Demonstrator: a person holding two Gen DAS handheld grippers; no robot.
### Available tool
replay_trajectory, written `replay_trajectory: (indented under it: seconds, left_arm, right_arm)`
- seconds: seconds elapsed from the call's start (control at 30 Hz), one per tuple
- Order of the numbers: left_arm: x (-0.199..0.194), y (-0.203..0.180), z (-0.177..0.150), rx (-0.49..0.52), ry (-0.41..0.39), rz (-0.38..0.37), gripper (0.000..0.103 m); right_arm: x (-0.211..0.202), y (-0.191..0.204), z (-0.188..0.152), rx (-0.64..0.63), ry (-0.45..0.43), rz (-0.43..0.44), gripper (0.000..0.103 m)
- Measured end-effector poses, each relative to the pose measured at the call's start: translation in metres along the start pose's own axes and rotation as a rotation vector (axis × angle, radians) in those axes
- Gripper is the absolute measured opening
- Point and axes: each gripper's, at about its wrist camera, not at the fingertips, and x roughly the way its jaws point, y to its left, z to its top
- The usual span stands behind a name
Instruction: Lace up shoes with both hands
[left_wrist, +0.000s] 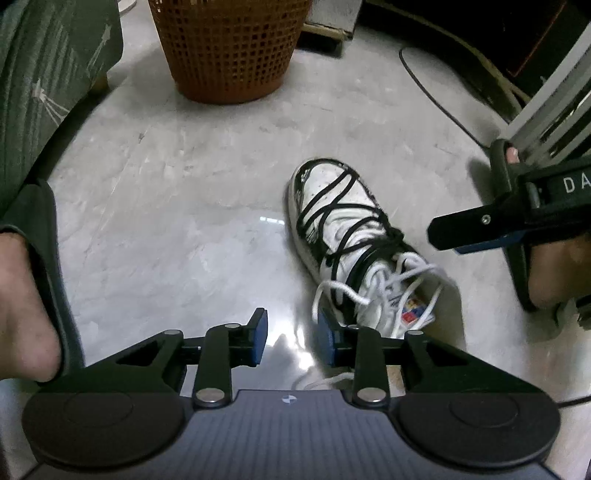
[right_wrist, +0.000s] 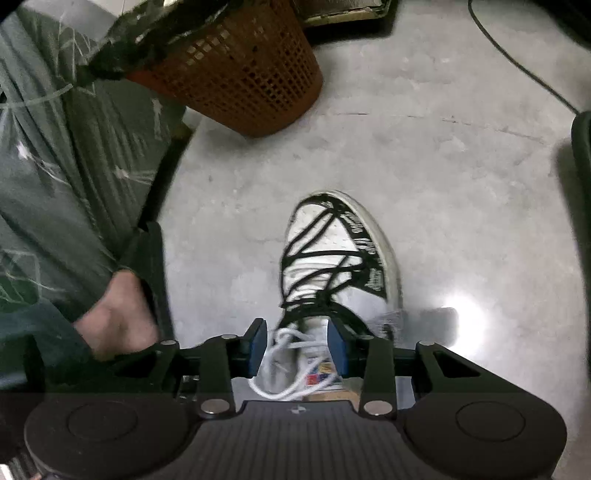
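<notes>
At the far left stood an orange basket. The left tongs hung released near the shoe's collar, gripping nothing. The shoe lay on the grey floor, toe pointing away — black cord crossed its front, white laces sat in a loose tangle at the tongue. The right tongs straddled that tangle, spread apart, not clamped. No neat bow showed — tightening and tying looked left.

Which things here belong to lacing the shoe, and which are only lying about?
For the job: shoe, white lace, black lace, left gripper, right gripper, both with open jaws.

Lying about: orange basket, cable, slippers.
</notes>
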Motion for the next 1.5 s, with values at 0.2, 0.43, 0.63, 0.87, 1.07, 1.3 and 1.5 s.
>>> replay_trajectory:
  seconds: [0.2, 0.43, 0.63, 0.87, 1.07, 1.3, 1.5]
  left_arm:
    - [0.0, -0.004, 0.002, -0.005, -0.003, -0.006, 0.034]
    - [0.0, -0.002, 0.003, -0.062, -0.006, 0.009, 0.034]
    - [0.003, -0.002, -0.002, -0.065, 0.002, 0.028, 0.034]
    - [0.0, -0.005, -0.006, -0.085, 0.008, 0.042, 0.036]
    - [-0.004, -0.006, -0.005, -0.126, -0.009, 0.033, 0.037]
    - [-0.007, -0.003, -0.002, -0.147, -0.021, 0.022, 0.037]
    - [-0.004, 0.013, -0.003, -0.24, -0.031, 0.022, 0.04]
  right_arm:
    - [0.002, -0.002, -0.008, 0.062, -0.024, 0.007, 0.04]
    - [-0.031, -0.019, -0.034, 0.293, -0.048, 0.147, 0.024]
    - [-0.023, -0.023, -0.037, 0.367, -0.082, 0.189, 0.02]
    - [-0.002, -0.01, -0.028, 0.258, -0.05, 0.187, 0.02]
    - [-0.026, 0.003, -0.036, 0.012, -0.033, 0.122, 0.02]
    - [-0.078, 0.019, -0.054, -0.374, -0.016, 0.032, 0.02]
    - [-0.119, 0.033, -0.074, -0.763, -0.011, -0.064, 0.02]
